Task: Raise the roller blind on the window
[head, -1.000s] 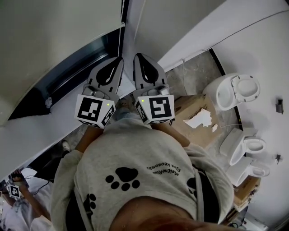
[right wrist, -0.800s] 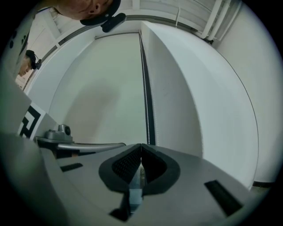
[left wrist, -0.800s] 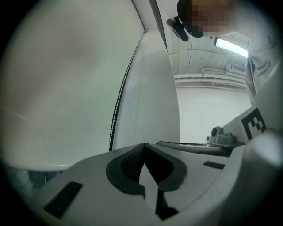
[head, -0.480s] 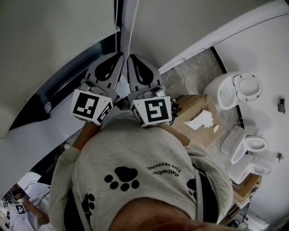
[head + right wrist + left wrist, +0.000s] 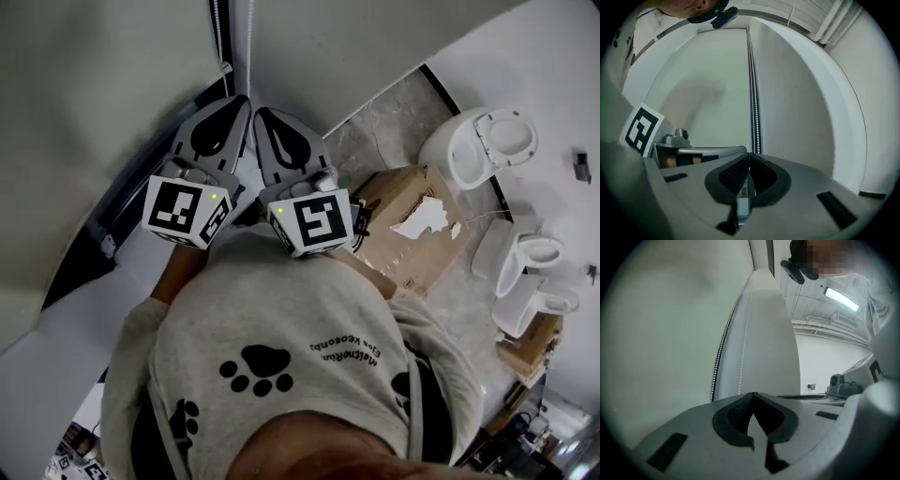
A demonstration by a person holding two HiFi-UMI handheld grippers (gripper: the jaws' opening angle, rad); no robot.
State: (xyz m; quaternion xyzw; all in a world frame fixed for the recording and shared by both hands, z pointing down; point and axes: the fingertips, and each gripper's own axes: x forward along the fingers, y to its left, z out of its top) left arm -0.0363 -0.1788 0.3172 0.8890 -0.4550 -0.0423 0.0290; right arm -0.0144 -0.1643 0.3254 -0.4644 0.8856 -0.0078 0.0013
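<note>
The pale roller blind point(image 5: 103, 94) hangs over the window at the left. Its bead chain point(image 5: 249, 47) drops between the blind and the wall, down to my two grippers, which stand side by side with tips up. The chain point(image 5: 753, 103) runs straight into the tips of my right gripper point(image 5: 262, 112) point(image 5: 749, 153), which is shut on it. The jaws of my left gripper point(image 5: 241, 99) point(image 5: 751, 393) are shut, and the chain point(image 5: 744, 348) passes just left of their tip and behind the left jaw.
A dark window frame point(image 5: 141, 183) shows under the blind. To the right, on the stone floor, stand a torn cardboard box point(image 5: 412, 230) and white toilets point(image 5: 473, 145) point(image 5: 525, 258). A white wall point(image 5: 328, 56) rises right of the chain.
Both grippers, still shut and side by side, have shifted a little up and left along the chain. The head view has swung, so the box and toilets sit differently.
</note>
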